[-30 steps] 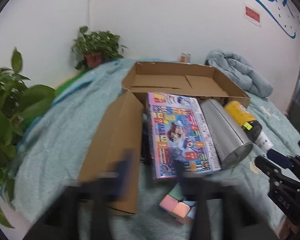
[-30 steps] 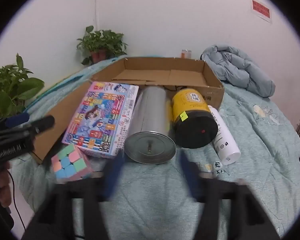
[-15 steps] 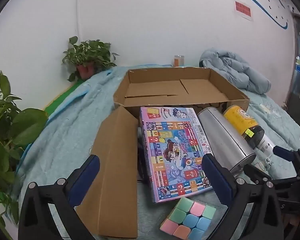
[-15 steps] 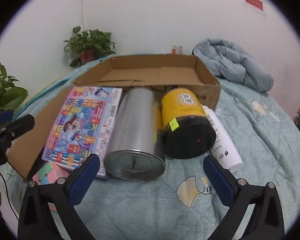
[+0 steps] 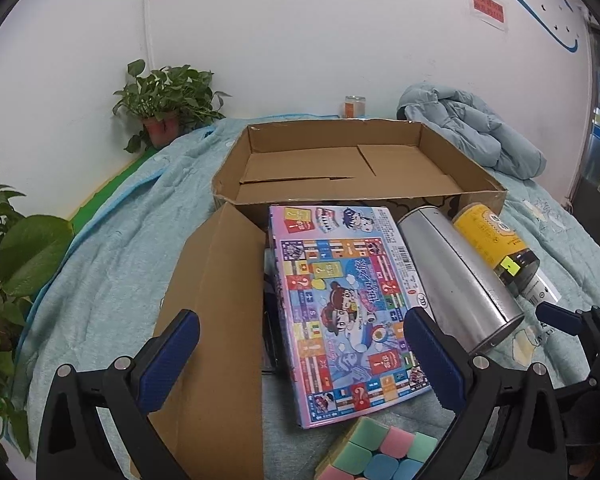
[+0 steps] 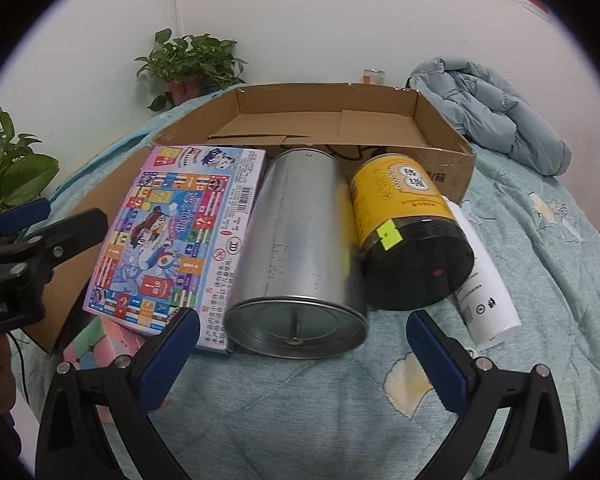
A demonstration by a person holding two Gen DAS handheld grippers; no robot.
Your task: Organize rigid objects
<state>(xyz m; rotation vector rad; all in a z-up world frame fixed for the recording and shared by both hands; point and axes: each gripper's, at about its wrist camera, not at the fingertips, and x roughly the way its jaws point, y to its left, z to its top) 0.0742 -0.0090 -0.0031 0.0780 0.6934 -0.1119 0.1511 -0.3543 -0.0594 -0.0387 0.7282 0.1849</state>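
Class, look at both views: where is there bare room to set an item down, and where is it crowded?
Free: the cardboard box floor, bordered by its four walls, and the blue quilt right of the white bottle. Crowded: the row before the box, where game box, metal tin, yellow jar and bottle lie side by side.

Standing behind everything, far ahead of the gripper: a plain white wall [image 5: 300, 40], carrying a blue painted swoosh [image 5: 540, 20] and a small red notice [image 5: 488, 7] up to the right. Spreading underneath and ahead: a pale teal quilt [image 6: 340, 400]. Sitting far ahead to the left: a potted plant [image 5: 166, 100]. Crowding close on the left: large green leaves [image 5: 16, 256]. Lying crumpled far right: a light blue padded jacket [image 6: 496, 116].
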